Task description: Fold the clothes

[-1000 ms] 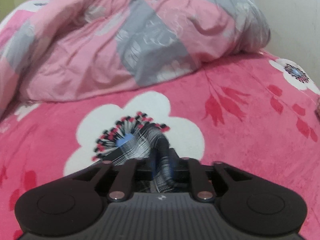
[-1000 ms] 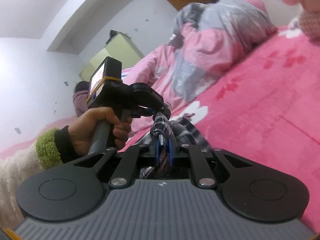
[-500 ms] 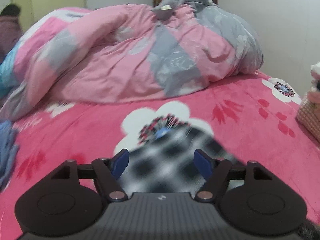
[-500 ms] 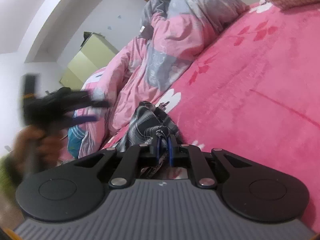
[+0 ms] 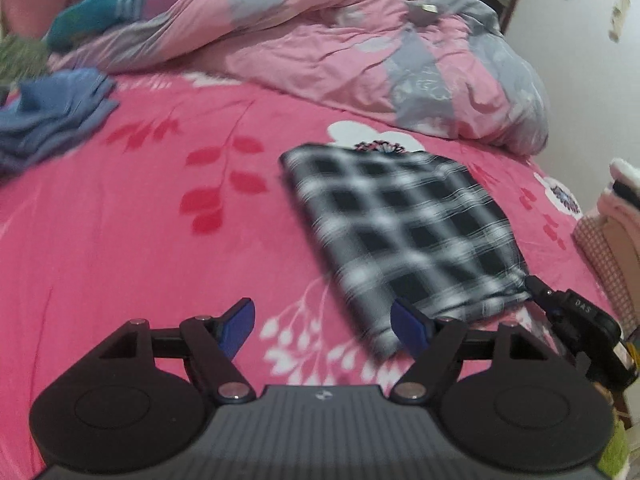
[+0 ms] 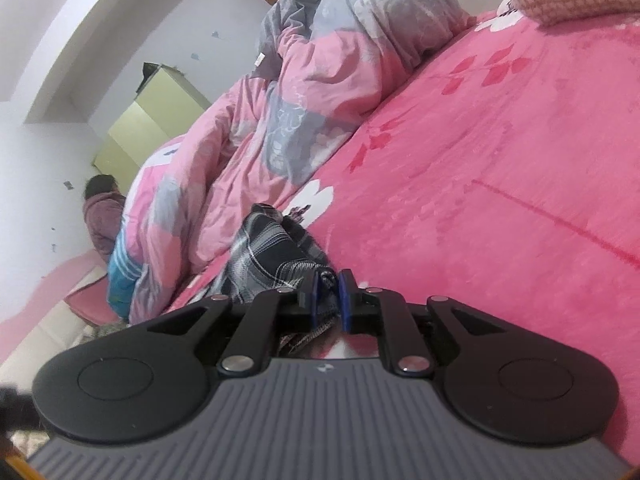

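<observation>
Gripping plaid cloth (image 6: 272, 248): right tool (image 6: 329, 285).

Blur, cut edges and hidden cloth

The checked cloth (image 5: 404, 236) is smeared by motion in the left wrist view, its weave unreadable. The right gripper (image 5: 576, 312) shows there only partly, cut by the frame's edge. In the right wrist view the cloth's (image 6: 276, 248) pinched end disappears between the fingers (image 6: 345, 300), and a person (image 6: 102, 208) sits small and indistinct.

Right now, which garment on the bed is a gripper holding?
The black-and-white checked cloth, pinched by the right gripper; the blue clothes lie untouched.
</observation>
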### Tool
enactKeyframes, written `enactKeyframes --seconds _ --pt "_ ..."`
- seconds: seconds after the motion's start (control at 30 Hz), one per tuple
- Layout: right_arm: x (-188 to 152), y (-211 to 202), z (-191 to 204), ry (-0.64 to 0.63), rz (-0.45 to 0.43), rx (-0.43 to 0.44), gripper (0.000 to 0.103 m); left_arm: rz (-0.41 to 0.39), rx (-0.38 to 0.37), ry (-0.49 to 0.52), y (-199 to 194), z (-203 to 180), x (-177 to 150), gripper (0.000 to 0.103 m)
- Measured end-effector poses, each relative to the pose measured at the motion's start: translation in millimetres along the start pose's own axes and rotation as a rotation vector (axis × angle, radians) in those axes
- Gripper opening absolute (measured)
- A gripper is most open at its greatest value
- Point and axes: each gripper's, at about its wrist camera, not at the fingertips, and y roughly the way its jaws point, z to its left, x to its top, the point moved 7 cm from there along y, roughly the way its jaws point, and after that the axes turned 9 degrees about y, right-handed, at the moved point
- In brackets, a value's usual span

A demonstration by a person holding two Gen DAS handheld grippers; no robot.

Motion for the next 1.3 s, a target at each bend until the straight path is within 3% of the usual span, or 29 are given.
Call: enactKeyframes --seconds 0.1,0.23,0.3,0.37,0.47,0.63,0.67,0.8,0.87,0.97,1.13,1.2,1.27,1.3 --pt "3 1 -3 0.014 0.012 -0.022 0.012 -0.009 -0.01 -0.035 -5 16 -13 0.076" --pt "12 -4 -4 -0.003 0.028 -0.086 0.025 -0.017 -0.05 -0.076 -3 31 -24 0.077" --pt "19 -12 -4 -0.054 0.014 -0.158 0.031 -0.018 -0.085 -0.094 3 35 -25 0.079" --pt "30 -24 -4 -0.087 -0.01 -0.21 0.049 -0.019 -0.119 -0.111 8 40 -27 0.079" --pt "47 -35 -2 -0.098 -0.002 -0.192 0.056 -0.021 -0.171 -0.136 17 46 -29 0.079" --pt "52 7 0 -0.045 0.172 -0.1 0.086 -0.018 -0.315 -0.19 46 37 -17 0.076" --pt "53 15 0 -0.034 0.208 -0.081 0.088 -0.009 -0.348 -0.195 54 32 -14 0.076" --pt "57 47 2 0.009 0.349 -0.007 0.089 0.055 -0.438 -0.194 87 10 -9 0.071" --pt "59 63 3 0.031 0.419 0.031 0.089 0.079 -0.434 -0.183 101 3 -9 0.069" --pt "56 81 2 0.025 0.516 0.06 0.09 0.075 -0.454 -0.196 110 -3 -6 0.069" --pt "40 99 19 -0.067 0.658 0.11 0.089 0.061 -0.485 -0.224 125 -12 0 0.056" --pt "32 107 27 -0.108 0.69 0.119 0.082 0.048 -0.486 -0.241 128 -13 0 0.045" --pt "26 110 33 -0.108 0.709 0.134 0.045 0.04 -0.492 -0.251 124 -10 -1 0.034" --pt "24 109 36 -0.103 0.708 0.138 0.042 0.038 -0.5 -0.253 118 -7 -1 0.028"
